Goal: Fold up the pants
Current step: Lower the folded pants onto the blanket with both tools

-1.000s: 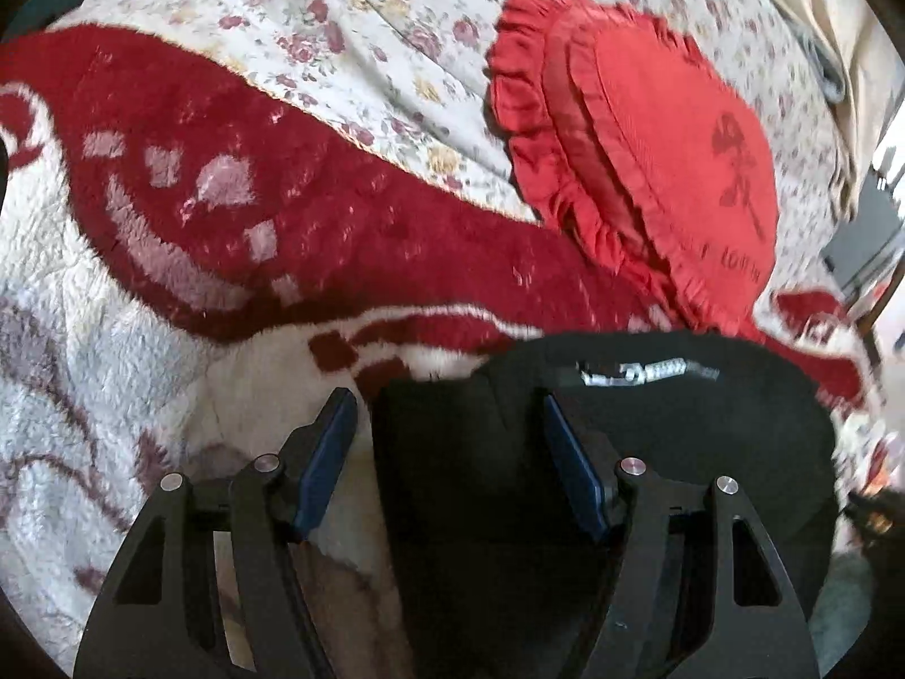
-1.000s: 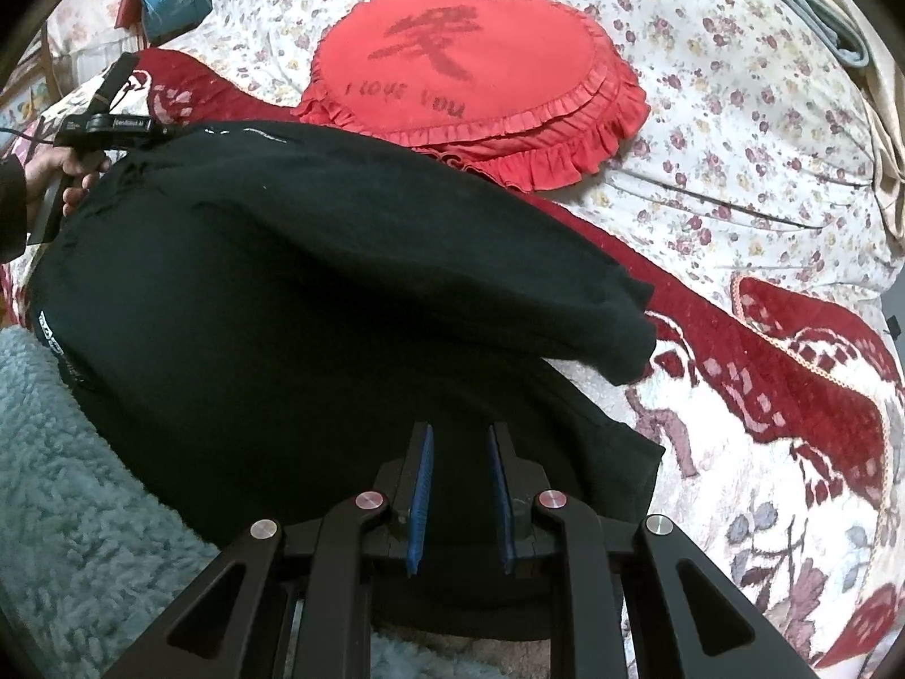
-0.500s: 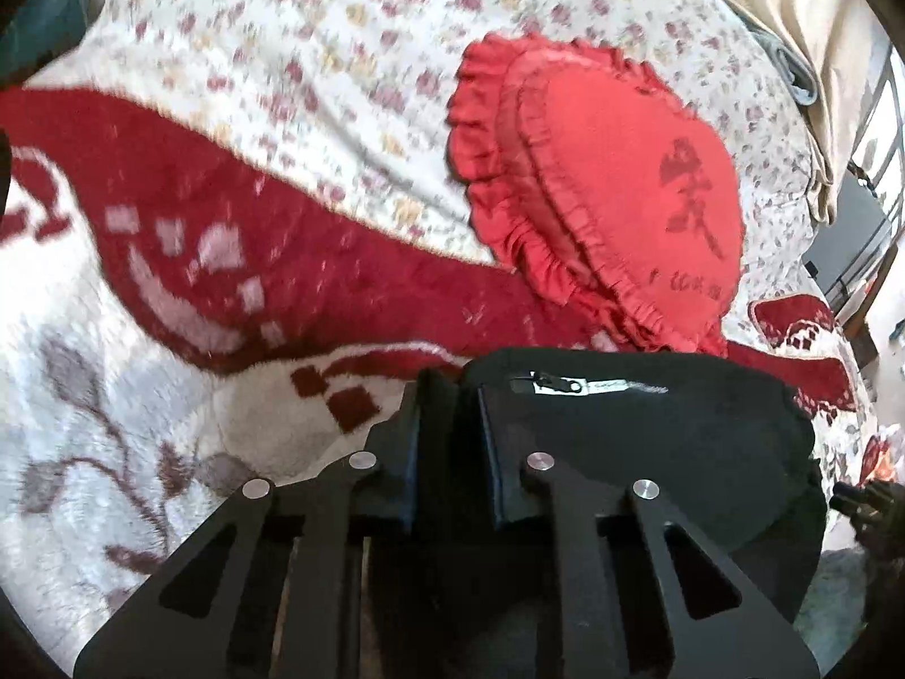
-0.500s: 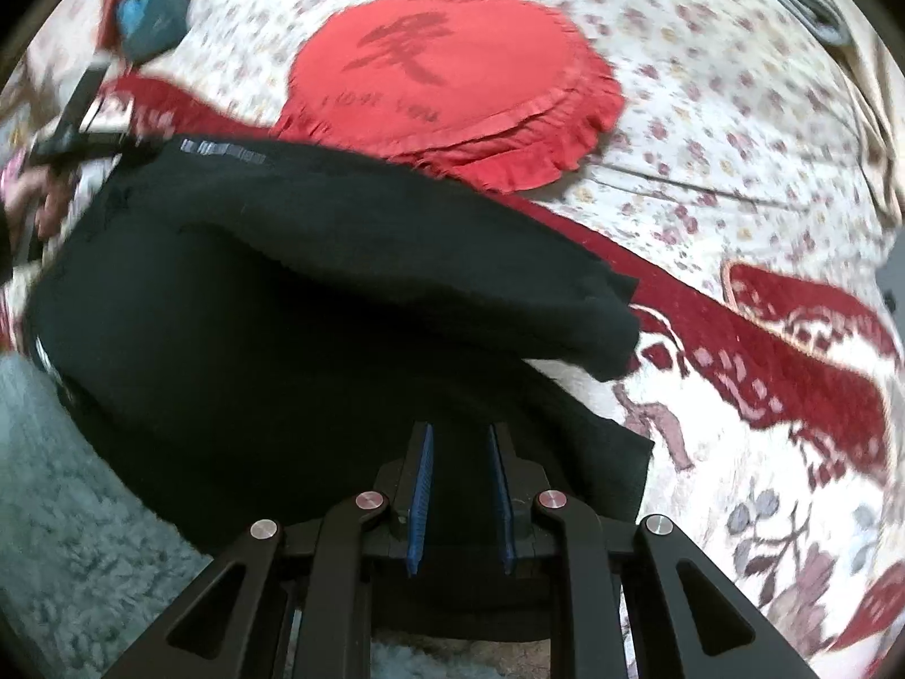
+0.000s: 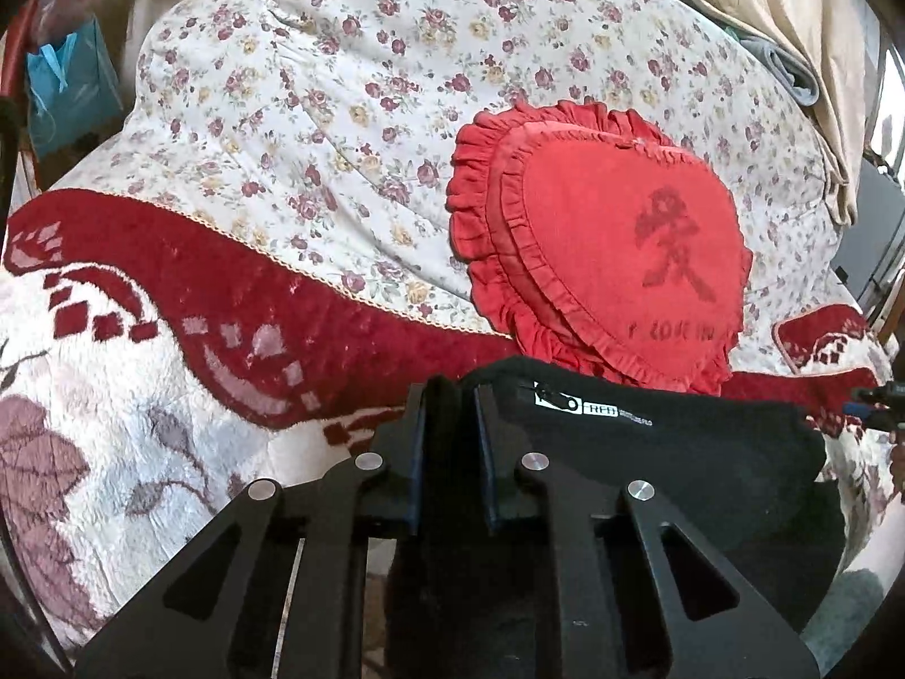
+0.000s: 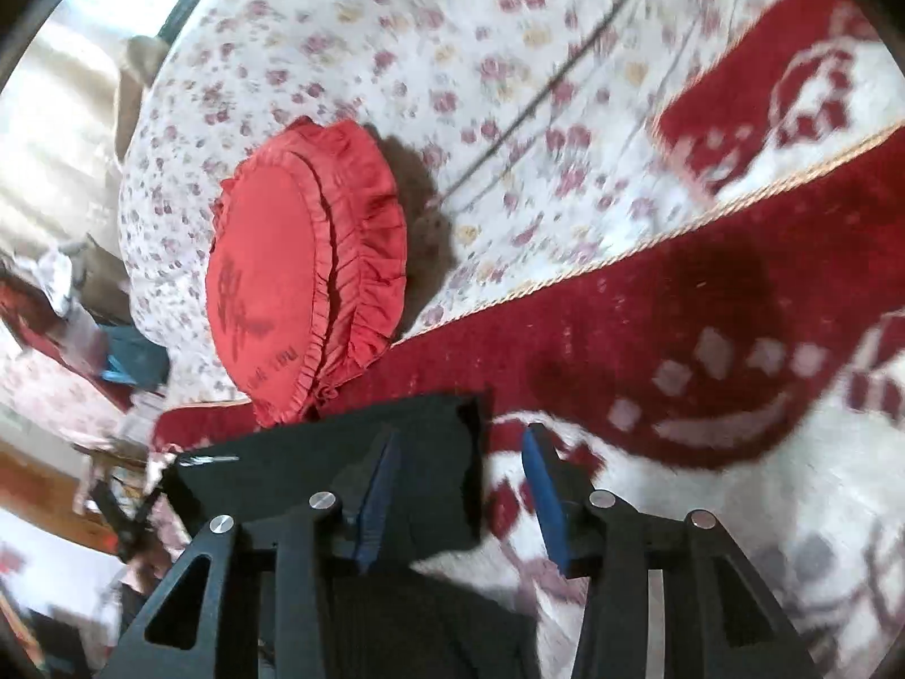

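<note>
Left gripper [image 5: 449,441] clamped on black pants [image 5: 679,452] near edge; right gripper [image 6: 461,486] spread wide, holding nothing. Pants on blanket [image 5: 141,396], near red cushion [image 5: 611,249]. Soft, limp, light; grip at corners.

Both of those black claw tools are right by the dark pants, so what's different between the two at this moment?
The left gripper has its jaws closed, pinching a fold of the black pants; the right gripper has its jaws spread apart, gripping nothing. Cloth fills the left one's gap; the pants edge lies only partly inside the right one's gap. Both are black with blue pads.
</note>
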Action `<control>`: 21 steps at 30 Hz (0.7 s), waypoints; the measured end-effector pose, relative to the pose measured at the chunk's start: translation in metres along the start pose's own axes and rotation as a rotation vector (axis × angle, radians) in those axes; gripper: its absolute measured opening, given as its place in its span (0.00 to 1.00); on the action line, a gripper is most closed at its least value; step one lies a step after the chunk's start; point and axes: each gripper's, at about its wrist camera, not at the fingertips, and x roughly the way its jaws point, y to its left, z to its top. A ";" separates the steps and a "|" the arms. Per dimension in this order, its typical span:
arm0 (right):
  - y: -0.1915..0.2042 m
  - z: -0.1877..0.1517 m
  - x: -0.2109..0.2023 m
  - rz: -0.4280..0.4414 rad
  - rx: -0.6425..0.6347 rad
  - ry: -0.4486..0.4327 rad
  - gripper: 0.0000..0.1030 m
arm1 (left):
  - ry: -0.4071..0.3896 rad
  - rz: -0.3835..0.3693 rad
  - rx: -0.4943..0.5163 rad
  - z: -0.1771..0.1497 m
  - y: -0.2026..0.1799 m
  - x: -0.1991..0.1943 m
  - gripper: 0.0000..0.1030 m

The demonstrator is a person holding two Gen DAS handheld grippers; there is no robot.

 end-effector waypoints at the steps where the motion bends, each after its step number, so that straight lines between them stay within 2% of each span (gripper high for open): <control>1: -0.002 0.003 0.009 0.016 0.010 0.024 0.42 | 0.003 -0.004 -0.006 -0.001 0.000 0.000 0.14; 5: -0.012 0.010 0.047 0.074 0.073 0.094 0.42 | 0.001 -0.003 -0.039 -0.004 0.002 -0.001 0.14; 8: -0.010 0.013 0.065 0.115 0.074 0.093 0.42 | 0.006 -0.002 -0.042 -0.007 0.001 -0.001 0.14; 13: 0.000 0.017 0.087 -0.010 -0.049 0.130 0.42 | 0.017 0.003 -0.042 -0.008 0.001 0.002 0.14; 16: 0.004 0.015 0.093 -0.018 -0.117 0.153 0.41 | 0.025 0.011 -0.047 -0.007 0.000 0.005 0.14; 17: 0.006 0.014 0.094 -0.011 -0.140 0.159 0.37 | 0.026 0.014 -0.045 -0.006 0.000 0.006 0.14; 19: 0.011 0.011 0.095 -0.034 -0.207 0.167 0.22 | 0.024 0.019 -0.042 -0.004 -0.002 0.005 0.14; 20: 0.014 0.011 0.095 -0.057 -0.237 0.159 0.05 | 0.020 0.026 -0.037 -0.003 -0.003 0.004 0.14; 21: 0.017 0.010 0.091 -0.071 -0.267 0.146 0.03 | 0.016 0.029 -0.030 -0.001 -0.005 0.002 0.14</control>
